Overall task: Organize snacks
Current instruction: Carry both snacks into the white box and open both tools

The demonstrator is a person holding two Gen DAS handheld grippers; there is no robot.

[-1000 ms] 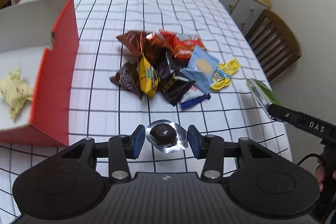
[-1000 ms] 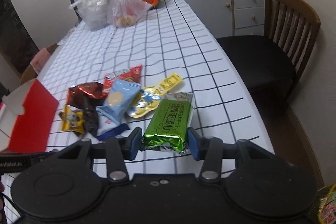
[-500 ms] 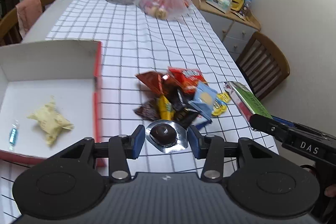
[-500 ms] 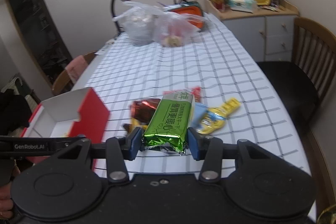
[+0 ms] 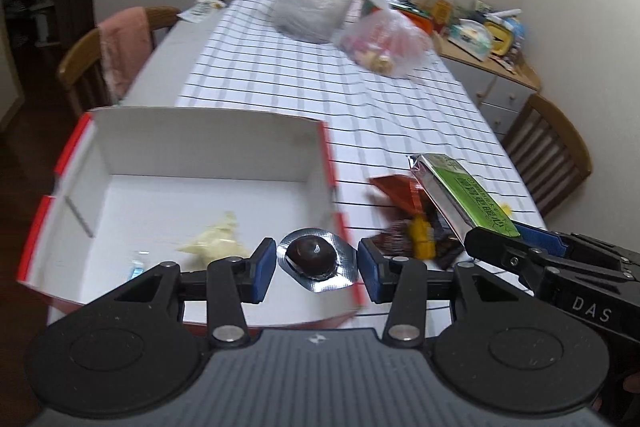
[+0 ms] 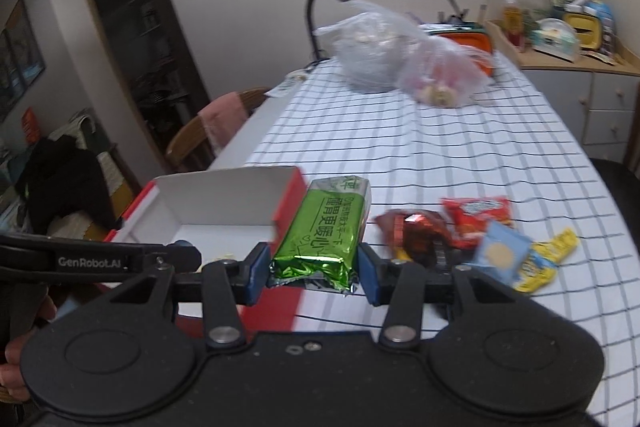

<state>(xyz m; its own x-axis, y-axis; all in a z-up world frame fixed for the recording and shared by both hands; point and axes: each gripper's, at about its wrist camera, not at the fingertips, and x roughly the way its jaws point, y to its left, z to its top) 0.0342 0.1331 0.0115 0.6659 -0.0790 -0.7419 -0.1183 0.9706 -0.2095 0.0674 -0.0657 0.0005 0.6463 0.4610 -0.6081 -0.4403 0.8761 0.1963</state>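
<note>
Both grippers have swung up and over from the snack pile toward the red-walled white cardboard box (image 5: pixel 320 155)! The left gripper (image 5: pixel 316 263) now hangs above the box's near right corner, fingers pinched on the foil-cupped round chocolate (image 5: pixel 314 257). The right gripper (image 6: pixel 312 271) rides just outside the box's right wall, fingers clamped on the green foil bar packet (image 6: pixel 322 231). Inside so far: a pale yellow crinkled wrapper (image 5: pixel 218 243) and a small blue-wrapped candy (image 5: pixel 138 267). Early days, I'd say: the heap of mixed snack packets (image 6: pixel 468 231) waits near the surface's right edge.
</note>
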